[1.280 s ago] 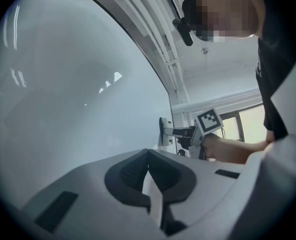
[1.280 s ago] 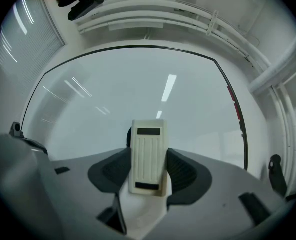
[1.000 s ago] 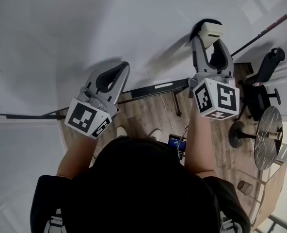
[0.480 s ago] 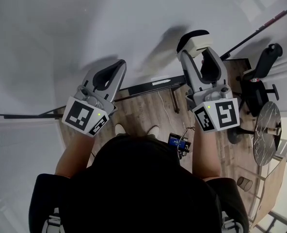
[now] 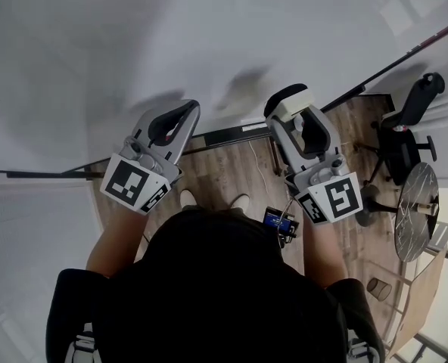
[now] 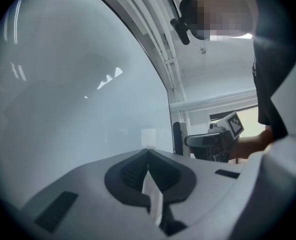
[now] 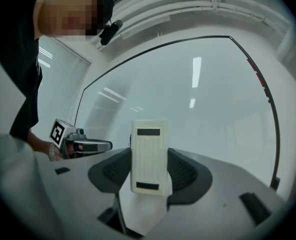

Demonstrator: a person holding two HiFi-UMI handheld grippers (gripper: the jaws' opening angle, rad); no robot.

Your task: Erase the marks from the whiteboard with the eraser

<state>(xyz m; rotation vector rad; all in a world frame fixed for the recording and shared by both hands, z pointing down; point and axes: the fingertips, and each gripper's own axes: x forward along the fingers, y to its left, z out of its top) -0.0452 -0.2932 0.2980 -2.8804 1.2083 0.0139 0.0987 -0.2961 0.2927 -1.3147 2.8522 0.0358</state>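
- Left gripper (image 5: 180, 113): jaws closed tip to tip, nothing between them. Held near the lower edge of the whiteboard (image 5: 209, 29).
- Whiteboard: upright, pale, dark frame. It fills the background of both gripper views. A ledge (image 5: 239, 133) runs along its bottom edge, between the two grippers.
- Right gripper (image 5: 290, 103): jaws clamped on the eraser (image 7: 149, 156), one jaw on each long side.
- Eraser: cream, upright, ribbed back toward the gripper camera. It sits near the board's lower edge, just above the ledge. Contact with the board: cannot tell.
- Chair (image 5: 409, 119): black, on the wood floor (image 5: 224, 174), far right.
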